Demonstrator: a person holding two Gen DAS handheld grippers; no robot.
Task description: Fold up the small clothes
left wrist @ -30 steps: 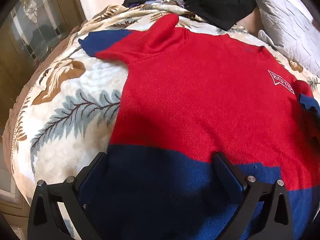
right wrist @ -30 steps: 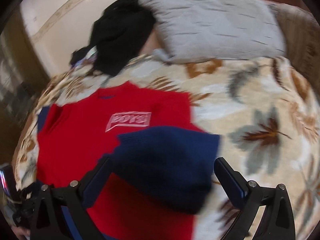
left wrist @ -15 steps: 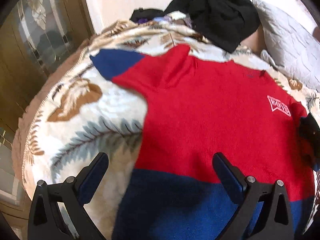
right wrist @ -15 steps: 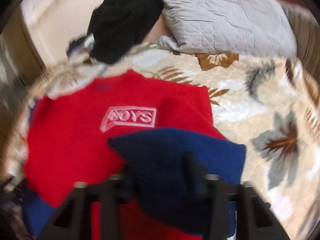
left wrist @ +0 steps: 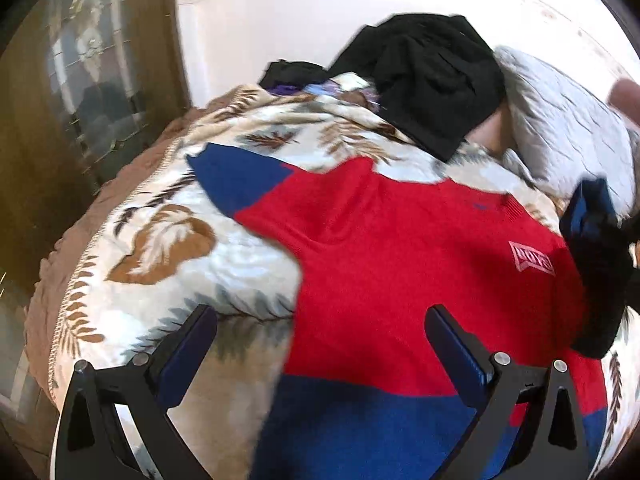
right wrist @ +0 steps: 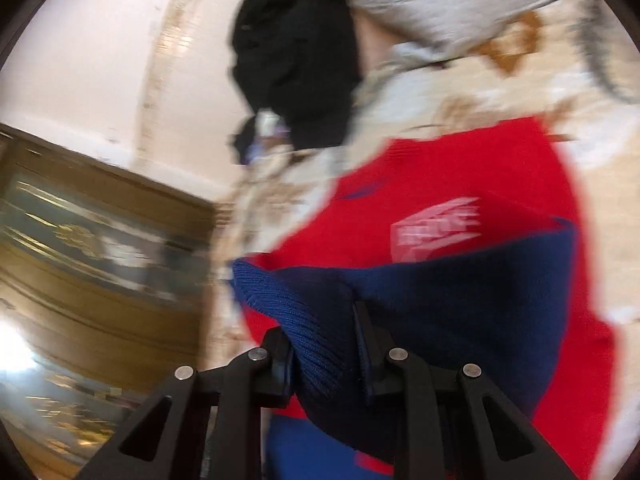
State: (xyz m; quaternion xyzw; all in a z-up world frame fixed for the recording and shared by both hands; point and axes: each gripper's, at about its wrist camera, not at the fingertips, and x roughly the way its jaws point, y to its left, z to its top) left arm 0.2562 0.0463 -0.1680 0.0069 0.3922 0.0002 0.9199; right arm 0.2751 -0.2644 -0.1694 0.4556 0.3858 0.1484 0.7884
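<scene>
Leaf-print blanket [left wrist: 168, 248] covered the bed, with the red-and-blue sweater [left wrist: 400, 264] spread flat on it. Left gripper [left wrist: 320, 344] hovered spread above the hem; right gripper [right wrist: 324, 344] pinched the blue sleeve [right wrist: 440, 292], lifted over the chest.

1. Left gripper [left wrist: 320, 342]: black angular frame with triangular cut-outs, round silver screws, and dark blue pads on the fingers [left wrist: 188, 350].
2. Right gripper [right wrist: 324, 354]: the same black frame and silver screws.
</scene>
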